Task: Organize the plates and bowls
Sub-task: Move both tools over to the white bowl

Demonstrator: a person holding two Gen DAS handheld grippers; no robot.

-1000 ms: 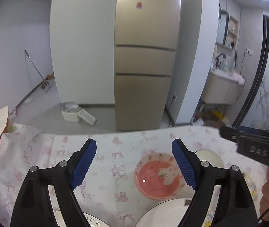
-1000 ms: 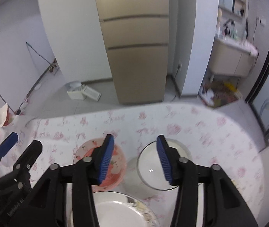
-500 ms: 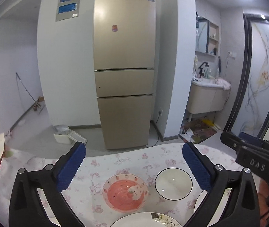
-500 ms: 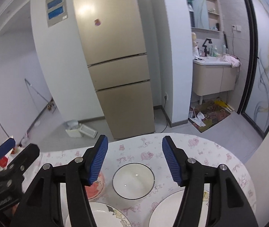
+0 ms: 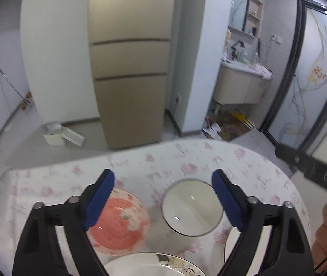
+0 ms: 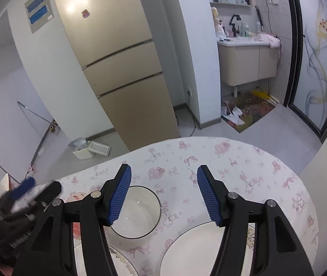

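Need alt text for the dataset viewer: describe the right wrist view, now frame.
The right gripper hovers open and empty over a table with a pink-patterned cloth, its blue pads above a white bowl and a white plate. The left gripper shows blurred at the left edge; a beige fridge and a washbasin cabinet stand behind.

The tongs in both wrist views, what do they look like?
Both match. The left tongs and right tongs have black plastic arms shaped like open triangular frames, silver pivot screws, and ribbed blue pads on the fingertips. In the left wrist view, the right tool's black body carries pale raised lettering. No sleeves show.
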